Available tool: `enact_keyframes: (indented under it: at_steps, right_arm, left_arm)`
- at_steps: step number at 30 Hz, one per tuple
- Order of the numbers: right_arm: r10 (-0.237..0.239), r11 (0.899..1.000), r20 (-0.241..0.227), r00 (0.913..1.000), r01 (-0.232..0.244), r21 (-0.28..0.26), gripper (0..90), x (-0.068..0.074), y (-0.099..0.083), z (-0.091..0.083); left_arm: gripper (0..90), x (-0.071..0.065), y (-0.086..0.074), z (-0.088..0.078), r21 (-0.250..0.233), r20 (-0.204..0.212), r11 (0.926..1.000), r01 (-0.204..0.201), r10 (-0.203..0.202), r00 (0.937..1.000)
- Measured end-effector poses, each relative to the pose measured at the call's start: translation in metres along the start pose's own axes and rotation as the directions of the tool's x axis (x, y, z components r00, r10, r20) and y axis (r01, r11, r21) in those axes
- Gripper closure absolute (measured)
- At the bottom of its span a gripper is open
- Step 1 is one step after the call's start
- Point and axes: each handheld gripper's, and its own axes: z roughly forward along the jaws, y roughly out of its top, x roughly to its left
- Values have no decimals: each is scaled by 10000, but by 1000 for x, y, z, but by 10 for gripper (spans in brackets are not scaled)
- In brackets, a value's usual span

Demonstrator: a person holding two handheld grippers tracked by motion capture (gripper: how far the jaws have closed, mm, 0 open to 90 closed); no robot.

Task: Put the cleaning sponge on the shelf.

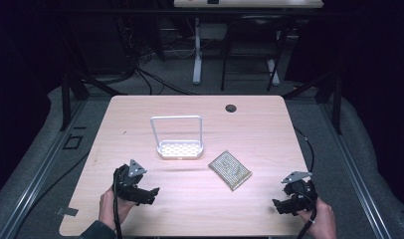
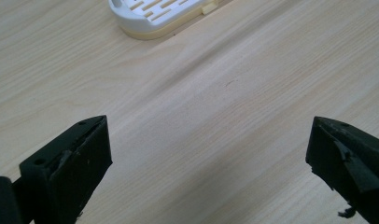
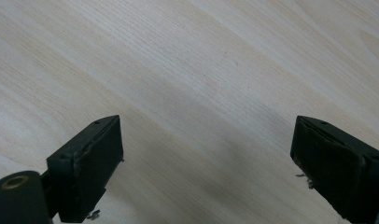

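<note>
Closest to the person, at the near edge of the pale wooden surface (image 1: 190, 199), two hands come in from below, each holding a black tool; the left hand-held gripper (image 1: 151, 194) sits low over the wood at the near left, its jaws spread wide with nothing between them, and in the left gripper view the left hand-held gripper (image 2: 208, 154) shows bare wood grain in that gap; the right hand-held gripper (image 1: 278, 205) is well apart from it at the near right corner, likewise wide open and holding nothing, and the right gripper view shows the right hand-held gripper (image 3: 206, 154) over plain wood; a cable trails from each toward the person; farther in, right of centre, a small flat board (image 1: 230, 170) with a grid of dots lies turned at an angle; just beyond and left of it stands a white slotted tray (image 1: 180, 149) with a tall upright loop handle (image 1: 176, 118), near the middle of the surface; its corner shows at the top of the left gripper view (image 2: 155, 16); near the far edge is a dark round hole (image 1: 231, 107); behind the surface, a dim floor with cables and the legs of another desk (image 1: 197, 59).
</note>
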Motion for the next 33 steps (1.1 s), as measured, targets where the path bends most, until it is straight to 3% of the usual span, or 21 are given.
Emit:
enact_keyframes:
  at_steps: [21,33]
  right_arm:
    - [-80,9999,-58,10000,81,138,90,1,0,2]
    - [-121,9997,-94,9999,123,229,91,1,1,3]
  left_arm:
    - [0,-19,16,1,-297,635,9989,-356,374,9973]
    - [0,-35,34,-1,-586,1014,9954,-754,810,9915]
